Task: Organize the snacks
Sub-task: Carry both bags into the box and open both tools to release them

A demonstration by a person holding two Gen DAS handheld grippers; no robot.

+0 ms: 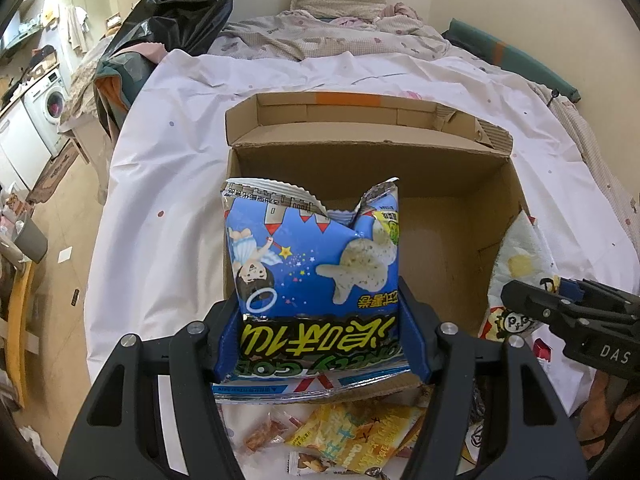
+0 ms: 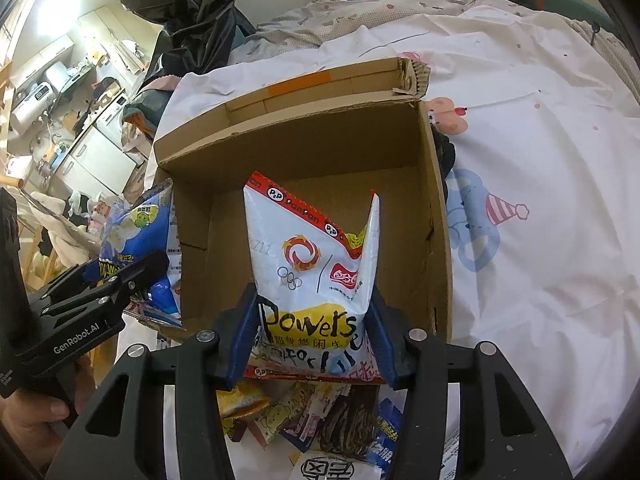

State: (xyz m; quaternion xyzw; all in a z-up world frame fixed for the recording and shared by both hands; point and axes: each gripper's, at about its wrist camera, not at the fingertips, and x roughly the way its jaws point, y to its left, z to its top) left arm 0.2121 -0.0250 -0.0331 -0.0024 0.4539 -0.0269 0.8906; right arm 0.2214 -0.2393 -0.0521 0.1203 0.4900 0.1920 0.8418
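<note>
Two snack bags, one per claw: my left claw (image 1: 320,320) grips one blue bag (image 1: 314,276) over the near left edge of the single open cardboard box (image 2: 434,216); my right claw (image 2: 316,332) clamps one white bag (image 2: 316,276) above that box's floor. Loose snacks (image 2: 304,412) lie on the bed (image 2: 540,200) just before the box.

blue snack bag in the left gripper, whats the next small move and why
Probably ease the left gripper forward and down, then open. It is shut on the blue snack bag, which hangs over the near edge of the open cardboard box, whose floor looks bare.
</note>
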